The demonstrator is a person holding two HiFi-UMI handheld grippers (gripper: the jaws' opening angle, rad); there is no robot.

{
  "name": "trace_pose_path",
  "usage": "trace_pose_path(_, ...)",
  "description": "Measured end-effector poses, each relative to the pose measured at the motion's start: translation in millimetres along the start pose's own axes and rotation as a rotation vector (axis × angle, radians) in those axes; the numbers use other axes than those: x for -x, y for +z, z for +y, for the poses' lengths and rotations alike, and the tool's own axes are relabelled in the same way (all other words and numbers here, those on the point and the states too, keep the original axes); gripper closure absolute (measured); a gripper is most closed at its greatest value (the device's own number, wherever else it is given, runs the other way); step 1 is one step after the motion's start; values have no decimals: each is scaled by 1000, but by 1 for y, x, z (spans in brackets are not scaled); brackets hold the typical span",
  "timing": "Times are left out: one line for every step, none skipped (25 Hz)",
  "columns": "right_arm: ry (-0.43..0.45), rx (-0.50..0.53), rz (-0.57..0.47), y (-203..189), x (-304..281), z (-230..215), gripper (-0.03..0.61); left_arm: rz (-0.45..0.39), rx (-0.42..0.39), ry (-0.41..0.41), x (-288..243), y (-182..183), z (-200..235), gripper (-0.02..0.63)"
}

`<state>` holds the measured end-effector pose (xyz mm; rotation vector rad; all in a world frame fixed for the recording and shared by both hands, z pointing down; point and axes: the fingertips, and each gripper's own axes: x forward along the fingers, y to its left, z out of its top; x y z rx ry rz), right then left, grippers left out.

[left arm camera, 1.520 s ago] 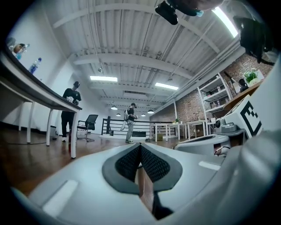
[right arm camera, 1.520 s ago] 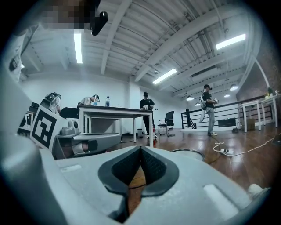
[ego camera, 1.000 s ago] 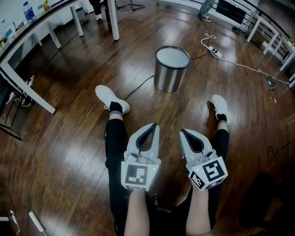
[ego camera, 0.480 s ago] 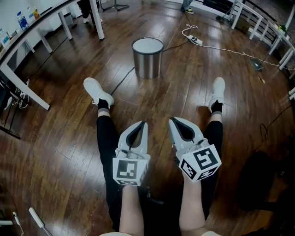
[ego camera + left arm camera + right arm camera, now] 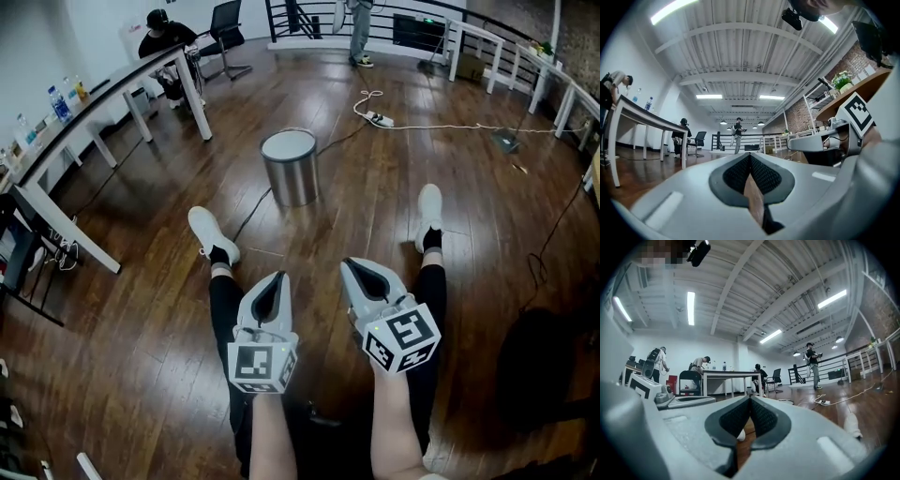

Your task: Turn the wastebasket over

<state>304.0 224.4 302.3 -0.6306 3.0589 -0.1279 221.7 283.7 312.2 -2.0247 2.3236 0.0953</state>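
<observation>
Plainly, the wood floor carries everything here. The wastebasket stands on end on its boards, out beyond the shoes and well apart from both grippers. Its upper face shows as a pale disc, and at this size I cannot tell whether that is an open mouth or the base. So the scene fits a wastebasket standing mouth up with the turning left to do, or one already turned and resting on its rim. The left gripper and right gripper hang level above the legs. Each is clenched on nothing, jaws pressed together, and neither touches the wastebasket.
</observation>
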Motion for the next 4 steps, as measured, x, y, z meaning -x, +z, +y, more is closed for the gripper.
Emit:
trace_pose_path(-2, -9, -2, 2, 0, 3, 586, 2, -8, -8, 3, 4, 1, 598)
trace_pose_path(-3, -15, -3, 3, 0, 8, 586, 3, -15, -14, 6, 9, 3, 598)
trace_pose_path(-3, -20, -4, 5, 0, 12, 588, 4, -21, -20, 9, 14, 5, 598)
trace_pose_path(-3, -23, -5, 8, 0, 17, 586, 4, -26, -24, 12, 19, 7, 598)
